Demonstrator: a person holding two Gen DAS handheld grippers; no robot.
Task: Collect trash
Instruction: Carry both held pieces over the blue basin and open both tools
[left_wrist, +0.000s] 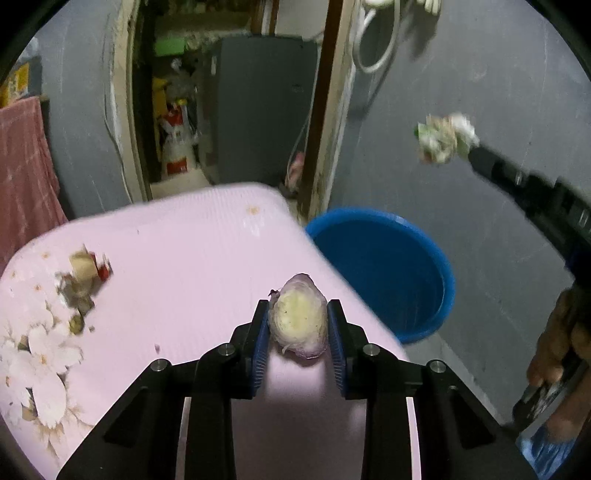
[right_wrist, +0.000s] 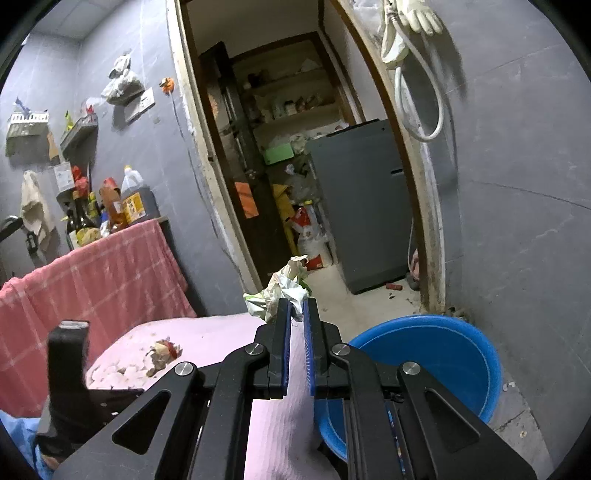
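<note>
**Onion end in the left tongs, crumpled wrapper in the right**

The left gripper (left_wrist: 297, 325) has its ribbed blue pads against both sides of an onion end (left_wrist: 298, 319): a rounded stub with papery purple skin and a pale yellow, layered cut face. It sits just over the pink, finely ribbed table cover (left_wrist: 192, 251), near the table's right edge. The right gripper (right_wrist: 296, 314) is clenched on a wad of crumpled white-and-green wrapper (right_wrist: 280, 290), held in the air above and beyond the table's far corner.

A round blue plastic basin (right_wrist: 443, 354) stands on the floor, tucked against the table's right side. More scraps (left_wrist: 83, 280), brownish with a red bit, lie on the floral-printed left part of the cover; blur makes them hard to name. A pink checked cloth (right_wrist: 92, 269) drapes a counter on the left.

Beyond the table, an open doorway leads to a grey cabinet (right_wrist: 365, 206) and clutter. The space over the basin is open.
</note>
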